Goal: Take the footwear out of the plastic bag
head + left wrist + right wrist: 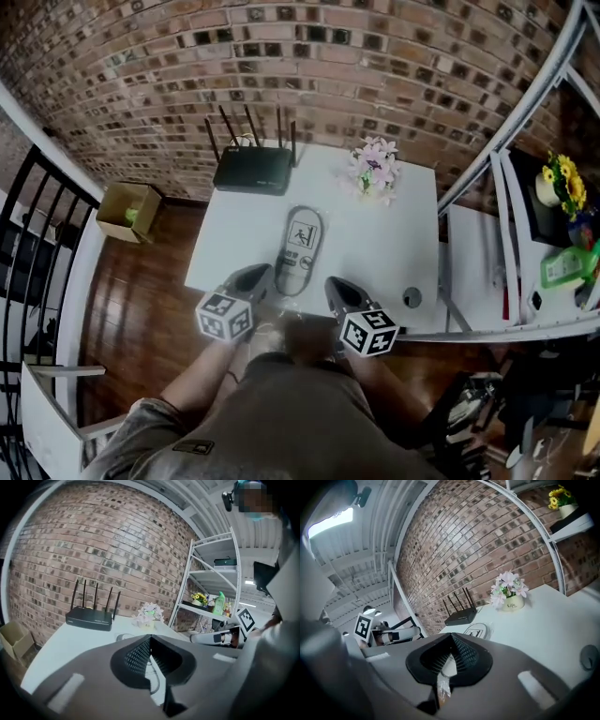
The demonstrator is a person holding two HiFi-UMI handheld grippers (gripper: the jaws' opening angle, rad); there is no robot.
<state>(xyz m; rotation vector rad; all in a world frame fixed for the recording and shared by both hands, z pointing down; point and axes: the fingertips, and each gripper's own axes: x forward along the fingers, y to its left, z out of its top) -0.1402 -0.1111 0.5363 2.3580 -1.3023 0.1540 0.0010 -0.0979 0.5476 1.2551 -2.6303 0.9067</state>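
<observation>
The left hand-held gripper (261, 274) and right hand-held gripper (331, 282), both closed tight (holding nothing), flank the bag (300, 246) on the desk (398, 230).

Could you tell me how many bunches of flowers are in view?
2. The pink flowers stand at the far edge of the table, right of the router; the yellow flowers sit on the shelf unit at the right. More may be hidden on the shelves.

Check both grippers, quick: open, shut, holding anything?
Left gripper: shut, nothing visible between its jaws.
Right gripper: shut on a crinkled edge of the clear plastic bag.
</observation>
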